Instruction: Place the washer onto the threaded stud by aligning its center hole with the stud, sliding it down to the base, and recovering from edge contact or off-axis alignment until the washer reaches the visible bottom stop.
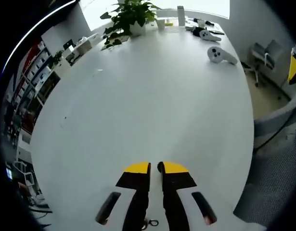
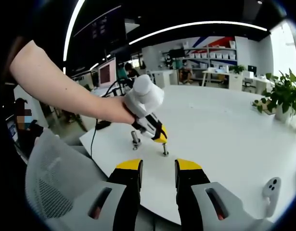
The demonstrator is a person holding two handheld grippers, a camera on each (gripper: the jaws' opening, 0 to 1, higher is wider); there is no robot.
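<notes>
In the right gripper view, our right gripper (image 2: 158, 171) hangs near the counter's (image 2: 225, 139) near edge, its fingers apart and empty. Just beyond it our left gripper (image 2: 160, 136) tips its fingers down right over the threaded stud (image 2: 165, 149); a second stud (image 2: 135, 140) stands just left. The washer is too small to make out. In the left gripper view, that gripper's fingers (image 1: 137, 169) sit nearly closed; we cannot tell whether anything is pinched between them.
</notes>
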